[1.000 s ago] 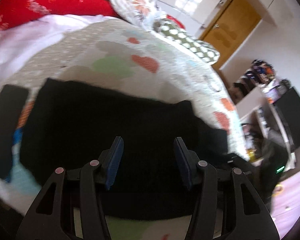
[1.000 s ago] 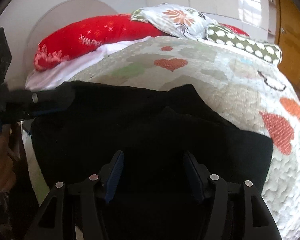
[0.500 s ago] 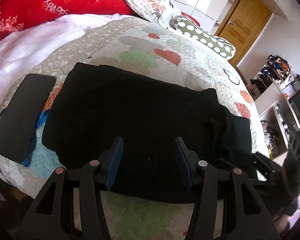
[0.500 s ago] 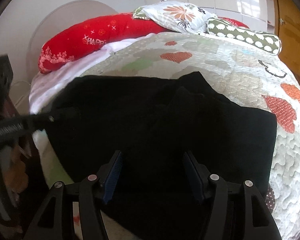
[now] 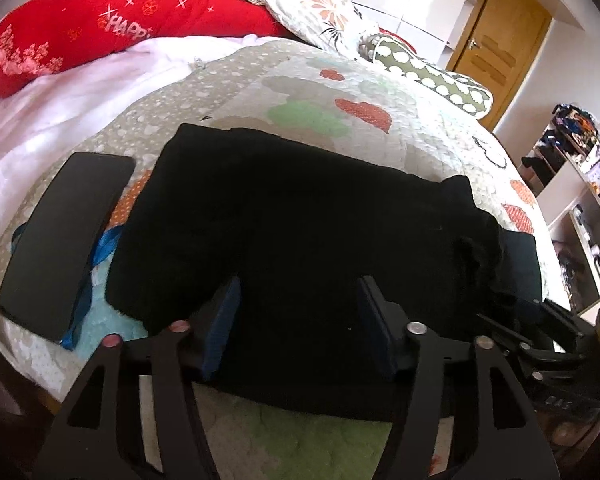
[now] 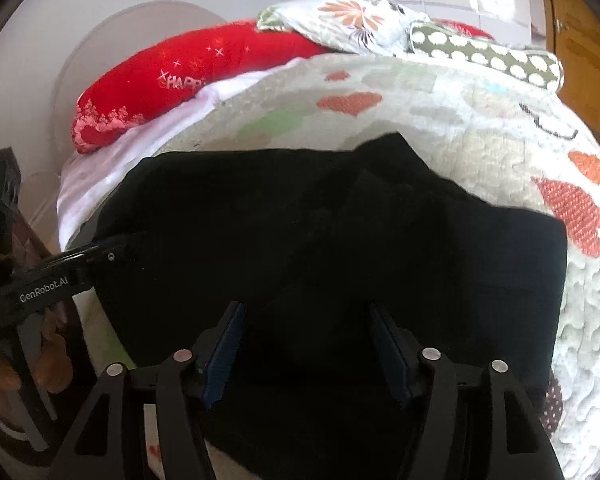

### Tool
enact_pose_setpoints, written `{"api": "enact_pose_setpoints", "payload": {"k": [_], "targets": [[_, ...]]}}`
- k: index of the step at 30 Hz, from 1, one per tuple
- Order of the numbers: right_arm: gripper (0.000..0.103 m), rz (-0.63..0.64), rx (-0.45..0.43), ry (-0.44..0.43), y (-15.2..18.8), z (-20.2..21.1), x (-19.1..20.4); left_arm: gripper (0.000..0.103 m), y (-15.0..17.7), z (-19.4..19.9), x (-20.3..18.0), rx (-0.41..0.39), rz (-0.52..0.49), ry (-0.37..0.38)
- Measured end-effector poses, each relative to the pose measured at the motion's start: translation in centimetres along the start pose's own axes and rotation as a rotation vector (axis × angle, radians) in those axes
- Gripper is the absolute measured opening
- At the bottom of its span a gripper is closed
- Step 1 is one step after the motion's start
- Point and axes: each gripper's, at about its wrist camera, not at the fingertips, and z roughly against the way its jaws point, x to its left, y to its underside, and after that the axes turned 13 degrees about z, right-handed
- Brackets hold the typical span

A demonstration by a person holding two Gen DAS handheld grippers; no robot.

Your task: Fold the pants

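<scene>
Left wrist: left gripper (image 5: 298,304) gapes empty above black pants (image 5: 300,232)

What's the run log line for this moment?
left tool: open, empty | right tool: open, empty | black pants: folded, flat on quilt | black pad: beside pants

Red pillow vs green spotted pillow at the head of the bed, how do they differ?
The red pillow is plain red with white stars and lettering; the green spotted pillow is olive with pale blobs all over. The red pillow lies on the white sheet side; the green spotted pillow lies toward the wooden door. The floral pillow sits between them. Both are long and lie flat.
</scene>
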Motion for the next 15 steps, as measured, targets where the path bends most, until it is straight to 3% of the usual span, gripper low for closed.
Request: {"api": "enact_pose_setpoints", "payload": {"k": [3,7,12,14,15], "targets": [[0.066,0.003,0.013,0.004,-0.8,0.5,0.0,0.062,0.0,0.1,0.1,-0.007,-0.002,0.007],[0.066,0.017,-0.032,-0.017,-2.5,1.4,0.3,0.062,0.2,1.3,1.2,0.009,0.044,0.064],[0.066,0.093,-0.048,-0.085,-6.4,-0.4,1.7,0.062,1.3,4.2,3.9,-0.008,0.165,0.157],[0.066,0.123,-0.041,-0.123,-8.0,-1.5,2.6,0.065,2.0,5.3,5.1,-0.033,0.2,0.154],[0.066,0.141,-0.04,-0.141,-8.8,-2.1,3.0,0.073,2.4,5.7,5.9,-0.04,0.233,0.15]]}}
